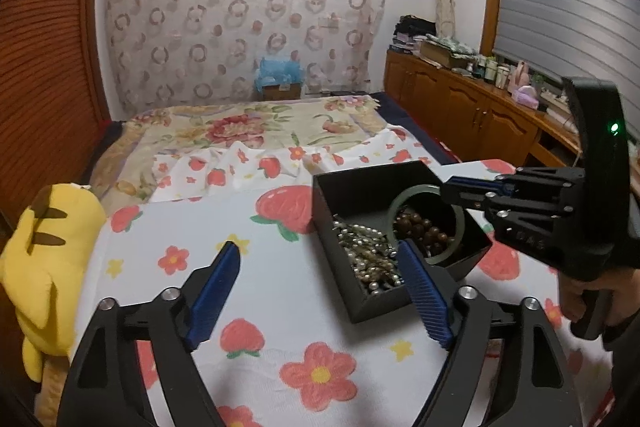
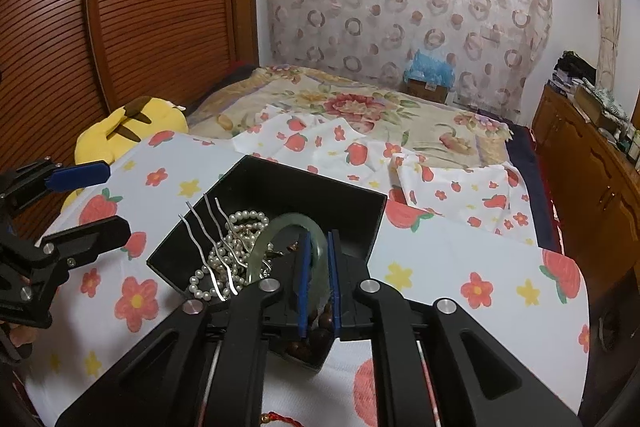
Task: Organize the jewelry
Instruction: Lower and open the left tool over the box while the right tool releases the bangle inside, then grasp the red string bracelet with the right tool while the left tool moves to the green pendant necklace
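A black box stands on the strawberry-print sheet. It holds a tangle of pearls, brown wooden beads and wavy silver hairpins. A pale green jade bangle stands tilted in the box on the beads. My right gripper reaches in from the right, its blue pads against both sides of the bangle. My left gripper stands wide open at the box's near-left corner with nothing between its fingers.
A yellow plush toy lies at the bed's left edge by the slatted wooden door. A wooden cabinet with bottles runs along the right. A red cord lies near the front. A hand holds the right gripper's handle.
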`<state>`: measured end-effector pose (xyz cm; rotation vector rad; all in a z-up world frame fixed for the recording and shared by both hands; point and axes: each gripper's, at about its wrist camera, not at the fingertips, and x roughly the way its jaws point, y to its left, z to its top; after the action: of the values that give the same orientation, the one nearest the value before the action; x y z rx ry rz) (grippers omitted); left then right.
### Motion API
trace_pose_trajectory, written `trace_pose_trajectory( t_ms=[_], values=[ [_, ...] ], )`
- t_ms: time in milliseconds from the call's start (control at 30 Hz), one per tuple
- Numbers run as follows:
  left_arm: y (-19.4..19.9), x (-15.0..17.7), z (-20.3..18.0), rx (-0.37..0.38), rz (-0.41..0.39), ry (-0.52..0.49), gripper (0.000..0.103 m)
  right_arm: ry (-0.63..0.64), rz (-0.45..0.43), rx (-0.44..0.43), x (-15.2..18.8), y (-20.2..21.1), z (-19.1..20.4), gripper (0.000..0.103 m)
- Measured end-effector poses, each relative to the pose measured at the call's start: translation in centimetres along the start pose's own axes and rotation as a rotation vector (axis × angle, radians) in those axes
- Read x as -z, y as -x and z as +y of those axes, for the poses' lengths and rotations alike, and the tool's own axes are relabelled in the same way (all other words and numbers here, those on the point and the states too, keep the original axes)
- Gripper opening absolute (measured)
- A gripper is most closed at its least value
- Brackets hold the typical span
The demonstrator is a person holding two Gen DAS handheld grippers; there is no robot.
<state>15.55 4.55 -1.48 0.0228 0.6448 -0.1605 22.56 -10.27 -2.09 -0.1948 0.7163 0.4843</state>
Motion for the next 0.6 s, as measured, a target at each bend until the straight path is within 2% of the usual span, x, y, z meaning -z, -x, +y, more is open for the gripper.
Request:
trace_pose_trajectory(
  t_ms=[33,300,467,533,600],
  values=[
    [0.1,0.2,-0.1,-0.014,-0.004,-0.006,0.082,0.003,-0.003,-0.002,0.0,0.0,0.1,0.024],
    [1.2,1.0,0.3,-0.009,-0.008,0.011,0.087,0.016,-0.046,-0.004,1.4,3.2,-0.3,0.025],
    [1.7,1.5,0.3,-0.011,-0.009,0.018,0.089,0.020,-0.037,-0.023,3.6,5.1,-0.3,0.026],
    [1.8,2.0,0.2,-0.015,-0.005,0.014,0.091,0.017,-0.027,-0.031,4.6,5.6,-0.4,0.032],
    [1.9,2.6,0.0,-0.013,0.004,0.005,0.092,0.015,-0.004,-0.041,5.7,5.9,-0.5,0.033]
  ],
)
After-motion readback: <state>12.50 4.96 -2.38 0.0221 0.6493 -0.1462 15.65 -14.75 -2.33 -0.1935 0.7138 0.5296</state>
